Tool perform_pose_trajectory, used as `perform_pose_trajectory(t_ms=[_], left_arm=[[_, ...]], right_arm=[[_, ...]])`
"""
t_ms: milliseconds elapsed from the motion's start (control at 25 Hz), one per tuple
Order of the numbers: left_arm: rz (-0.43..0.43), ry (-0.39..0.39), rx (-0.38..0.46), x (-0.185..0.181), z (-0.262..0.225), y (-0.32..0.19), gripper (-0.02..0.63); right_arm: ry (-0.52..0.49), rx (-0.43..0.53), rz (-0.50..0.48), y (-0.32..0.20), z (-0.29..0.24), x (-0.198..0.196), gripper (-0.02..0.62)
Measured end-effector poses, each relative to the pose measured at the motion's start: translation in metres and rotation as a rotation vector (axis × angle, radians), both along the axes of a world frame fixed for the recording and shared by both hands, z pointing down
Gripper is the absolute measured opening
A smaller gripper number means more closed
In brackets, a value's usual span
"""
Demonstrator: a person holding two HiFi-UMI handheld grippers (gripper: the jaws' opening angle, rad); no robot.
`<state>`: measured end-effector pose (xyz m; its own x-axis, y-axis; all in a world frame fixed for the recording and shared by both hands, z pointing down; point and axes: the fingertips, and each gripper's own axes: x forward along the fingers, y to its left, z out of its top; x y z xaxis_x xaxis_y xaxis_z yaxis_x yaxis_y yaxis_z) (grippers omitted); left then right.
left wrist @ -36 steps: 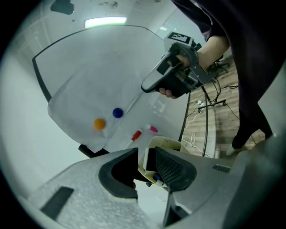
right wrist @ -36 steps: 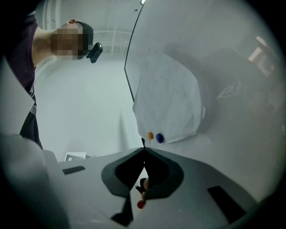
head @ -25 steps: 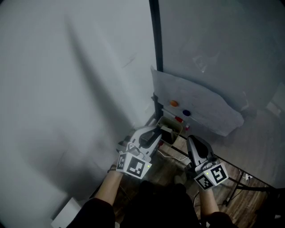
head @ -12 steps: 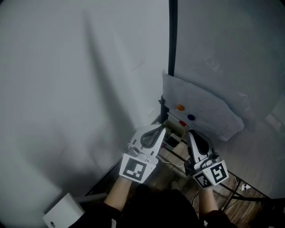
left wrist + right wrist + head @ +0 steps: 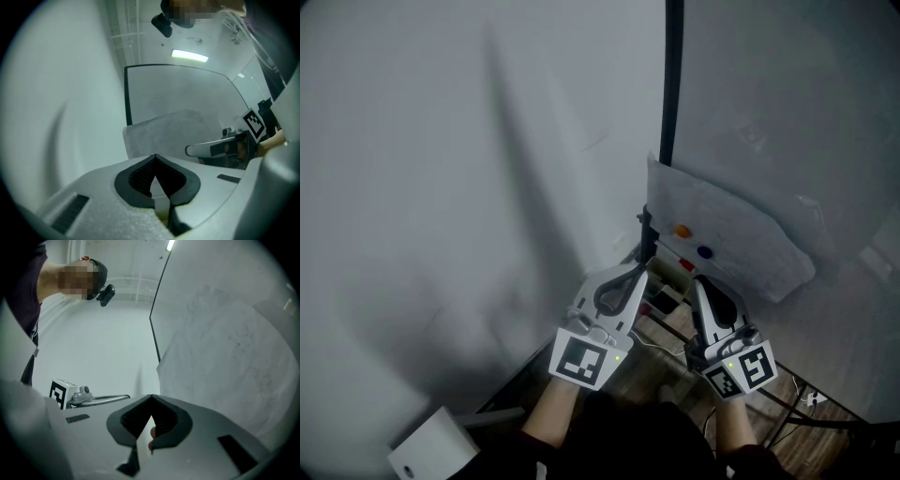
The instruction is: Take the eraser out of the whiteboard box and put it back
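Two closed, empty tools are seen: left tool (image 5: 637,270), right tool (image 5: 697,283), with square markers on their cubes. The whiteboard box (image 5: 667,278) is noted just beyond their tips; the eraser cannot be made out. A crumpled sheet (image 5: 736,234) is hung behind.

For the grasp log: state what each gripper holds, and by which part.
Nothing is held. The left gripper and the right gripper are both shut tip to tip, with nothing between the jaws.

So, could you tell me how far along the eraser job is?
Both the left tool and right tool are shut and empty, by the whiteboard box. The eraser can't be made out, so nothing shows as done; lifting it out and returning it seem left.
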<state>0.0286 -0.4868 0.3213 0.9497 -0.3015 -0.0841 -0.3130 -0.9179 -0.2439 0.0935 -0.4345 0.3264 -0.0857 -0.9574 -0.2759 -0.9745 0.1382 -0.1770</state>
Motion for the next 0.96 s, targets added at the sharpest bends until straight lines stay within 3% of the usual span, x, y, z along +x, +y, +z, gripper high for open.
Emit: perform_pose_trajectory(t_ms=[720,960], left_arm=[[0.010,-0.002,0.011,0.003,0.004,-0.002,0.005],[0.009,-0.009,-0.004,0.004,0.009,-0.003,0.005]], right_arm=[[-0.027,0.008,0.007,-0.001,0.000,0.003,0.003],[0.003,-0.032,0.023,-0.001,0.014,0.009,0.003]])
